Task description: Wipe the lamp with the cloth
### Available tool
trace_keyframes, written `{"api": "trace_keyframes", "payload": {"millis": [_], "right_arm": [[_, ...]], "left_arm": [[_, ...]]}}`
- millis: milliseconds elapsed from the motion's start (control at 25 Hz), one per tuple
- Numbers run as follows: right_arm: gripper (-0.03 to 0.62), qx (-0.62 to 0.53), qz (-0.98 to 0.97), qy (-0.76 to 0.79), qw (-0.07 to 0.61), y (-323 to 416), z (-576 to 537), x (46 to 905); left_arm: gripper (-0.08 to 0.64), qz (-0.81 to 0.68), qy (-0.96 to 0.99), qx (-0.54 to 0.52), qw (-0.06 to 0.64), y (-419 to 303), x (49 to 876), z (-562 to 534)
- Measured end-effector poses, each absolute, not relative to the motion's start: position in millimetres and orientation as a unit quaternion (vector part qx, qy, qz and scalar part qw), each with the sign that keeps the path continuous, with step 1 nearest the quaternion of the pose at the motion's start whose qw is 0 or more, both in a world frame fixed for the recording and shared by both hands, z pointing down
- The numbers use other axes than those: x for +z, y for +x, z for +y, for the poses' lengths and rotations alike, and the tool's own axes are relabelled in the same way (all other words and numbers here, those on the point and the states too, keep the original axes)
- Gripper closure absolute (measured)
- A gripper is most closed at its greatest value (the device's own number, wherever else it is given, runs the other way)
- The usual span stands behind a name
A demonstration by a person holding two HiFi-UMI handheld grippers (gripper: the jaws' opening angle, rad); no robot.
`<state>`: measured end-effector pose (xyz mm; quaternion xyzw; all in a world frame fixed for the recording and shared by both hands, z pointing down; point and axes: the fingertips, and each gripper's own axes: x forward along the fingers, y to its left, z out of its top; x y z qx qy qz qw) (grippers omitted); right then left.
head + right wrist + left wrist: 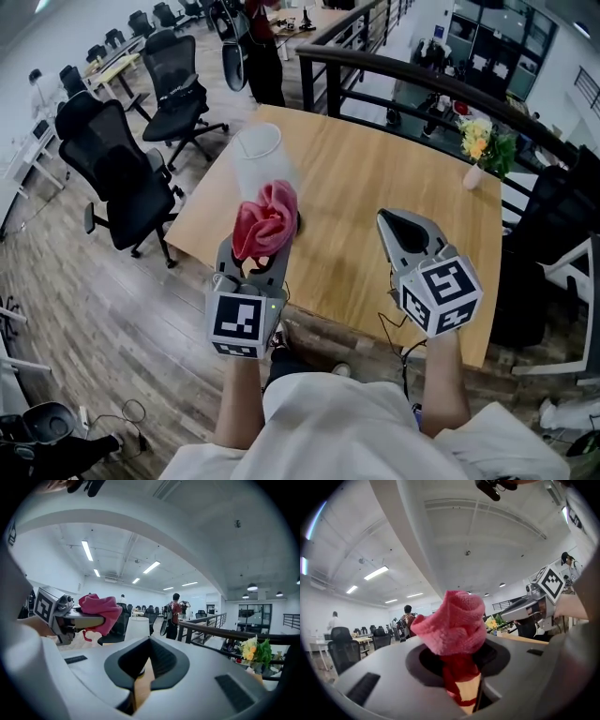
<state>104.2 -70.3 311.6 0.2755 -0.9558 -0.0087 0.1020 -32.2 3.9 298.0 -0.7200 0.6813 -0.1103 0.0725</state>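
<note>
Grippers sat over the table's (pixel 375 178) near edge. Left gripper (pixel 264 258) pinched the bunched pink cloth (pixel 267 217). Right gripper (pixel 400 225) had jaws pressed together, nothing in them. Lamp (pixel 258 155), white shade, stood on the table just past the cloth, not touching it. Flowers (pixel 483 145) were at the far right edge.

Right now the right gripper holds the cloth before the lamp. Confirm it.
Wrong gripper: the left gripper holds the cloth before the lamp, as the left gripper view shows. The right gripper is shut and empty.
</note>
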Motion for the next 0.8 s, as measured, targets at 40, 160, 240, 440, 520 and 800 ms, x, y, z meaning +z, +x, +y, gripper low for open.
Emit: {"api": "trace_keyframes", "payload": {"millis": [40, 160, 240, 440, 520, 800], "right_arm": [[0.597, -0.009, -0.956, 0.276, 0.104, 104.4, -69.4, 313.1], [0.597, -0.013, -0.957, 0.272, 0.102, 102.4, -66.1, 312.6], [0.597, -0.016, -0.957, 0.272, 0.102, 101.8, -66.8, 312.1], [0.595, -0.01, -0.957, 0.273, 0.104, 102.1, -69.8, 315.1], [0.597, -0.008, -0.956, 0.273, 0.109, 101.7, -70.2, 318.5], [0.595, -0.003, -0.955, 0.269, 0.124, 97.5, -73.5, 329.5]], "left_arm": [[0.38, 0.68, -0.721, -0.112, 0.071, -30.8, 299.1, 4.5], [0.38, 0.677, -0.724, -0.115, 0.071, -28.4, 300.4, 5.4], [0.38, 0.674, -0.726, -0.115, 0.072, -26.3, 300.0, 2.6], [0.38, 0.668, -0.732, -0.114, 0.072, -23.3, 298.7, -3.7], [0.38, 0.668, -0.732, -0.117, 0.07, -24.0, 302.0, -4.1], [0.38, 0.668, -0.73, -0.127, 0.061, -26.7, 312.9, -8.1]]}}
